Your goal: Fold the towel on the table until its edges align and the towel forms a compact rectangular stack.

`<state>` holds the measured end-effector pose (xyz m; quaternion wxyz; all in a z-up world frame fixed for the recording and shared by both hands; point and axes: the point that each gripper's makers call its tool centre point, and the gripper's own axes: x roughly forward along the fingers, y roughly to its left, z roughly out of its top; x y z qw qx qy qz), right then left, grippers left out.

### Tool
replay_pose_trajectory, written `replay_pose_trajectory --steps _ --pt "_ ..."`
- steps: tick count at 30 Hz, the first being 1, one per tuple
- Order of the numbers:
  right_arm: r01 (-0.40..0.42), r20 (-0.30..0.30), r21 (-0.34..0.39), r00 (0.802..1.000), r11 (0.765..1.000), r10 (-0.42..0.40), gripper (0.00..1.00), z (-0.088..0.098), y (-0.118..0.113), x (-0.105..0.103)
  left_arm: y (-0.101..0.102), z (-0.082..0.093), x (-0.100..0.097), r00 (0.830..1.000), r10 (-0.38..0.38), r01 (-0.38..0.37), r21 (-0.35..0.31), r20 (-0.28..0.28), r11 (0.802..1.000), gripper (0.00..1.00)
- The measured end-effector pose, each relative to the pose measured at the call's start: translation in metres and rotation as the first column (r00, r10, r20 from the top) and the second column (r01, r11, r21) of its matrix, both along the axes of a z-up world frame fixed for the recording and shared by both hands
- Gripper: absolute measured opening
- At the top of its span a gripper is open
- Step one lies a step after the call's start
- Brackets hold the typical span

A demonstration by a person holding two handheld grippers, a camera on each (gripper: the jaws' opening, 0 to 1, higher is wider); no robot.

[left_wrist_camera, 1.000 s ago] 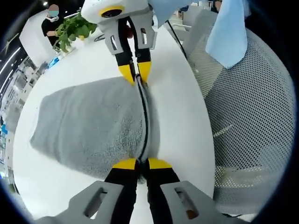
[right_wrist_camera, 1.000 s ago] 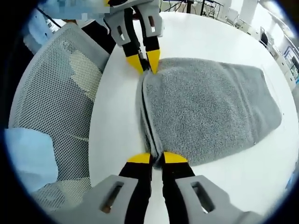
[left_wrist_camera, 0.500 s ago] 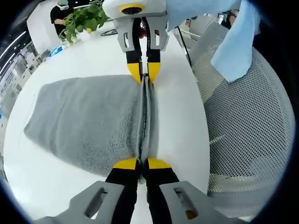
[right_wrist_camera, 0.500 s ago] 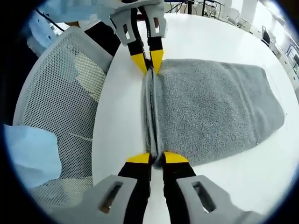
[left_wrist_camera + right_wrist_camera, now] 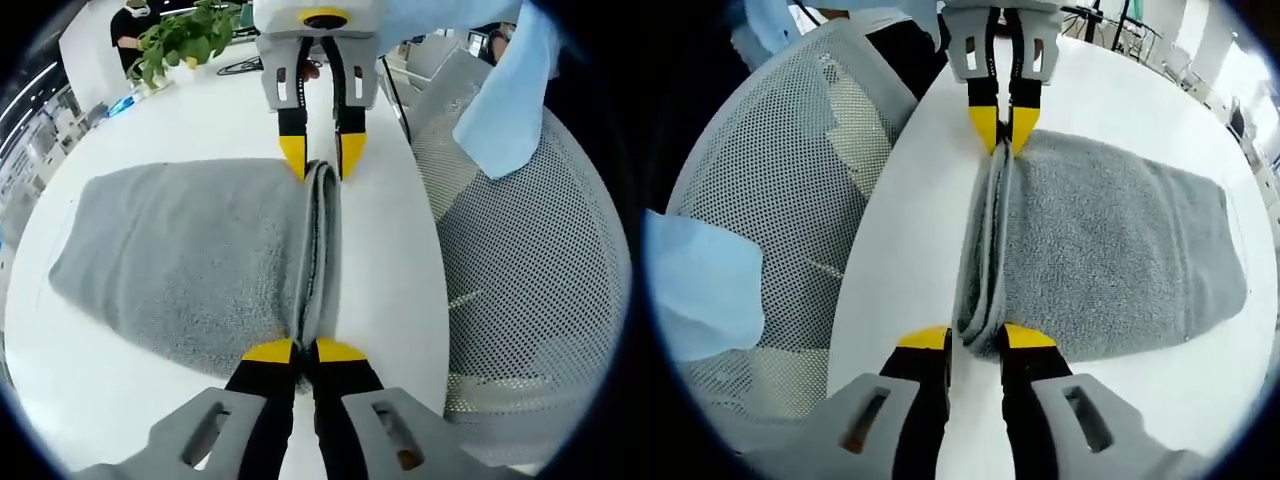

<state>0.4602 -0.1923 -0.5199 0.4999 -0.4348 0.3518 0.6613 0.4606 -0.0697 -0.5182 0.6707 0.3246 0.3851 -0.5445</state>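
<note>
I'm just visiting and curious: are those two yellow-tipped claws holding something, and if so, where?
The left gripper pinches one end of the gray towel's doubled near edge. The right gripper has its jaws parted around the other end.

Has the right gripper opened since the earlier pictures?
Yes. The right gripper has spread its tips apart either side of the towel edge; earlier they pinched it.

R gripper [image 5: 977, 343]: jaws were clamped on towel [image 5: 1110, 260] fold, now parted w/ fold loose between tips. Layers at that end now rounder, less pinched, near worktop [image 5: 910, 250] edge.
</note>
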Motion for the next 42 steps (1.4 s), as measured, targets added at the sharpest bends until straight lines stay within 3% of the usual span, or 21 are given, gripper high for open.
replay_pose_trajectory --steps 13,22,31,42 --pt "0.075 -0.024 0.0 0.997 0.997 -0.075 0.05 -0.001 -0.001 0.011 -0.003 0.003 -0.001 1.0 -0.003 0.003 -0.003 -0.006 1.0 0.04" --pt "0.116 -0.052 0.036 0.992 0.993 -0.114 0.03 0.011 -0.003 0.01 0.0 0.009 0.001 1.0 0.0 -0.001 -0.013 -0.015 1.0 0.04" --pt "0.15 -0.122 0.028 0.982 0.988 -0.145 0.03 0.022 -0.006 -0.01 -0.003 0.017 -0.012 0.998 -0.017 0.015 -0.035 -0.059 0.999 0.04" --pt "0.159 -0.178 0.056 0.973 0.986 -0.147 0.03 0.044 -0.007 -0.029 -0.006 0.044 -0.036 0.995 -0.029 0.023 -0.07 -0.098 0.997 0.04"
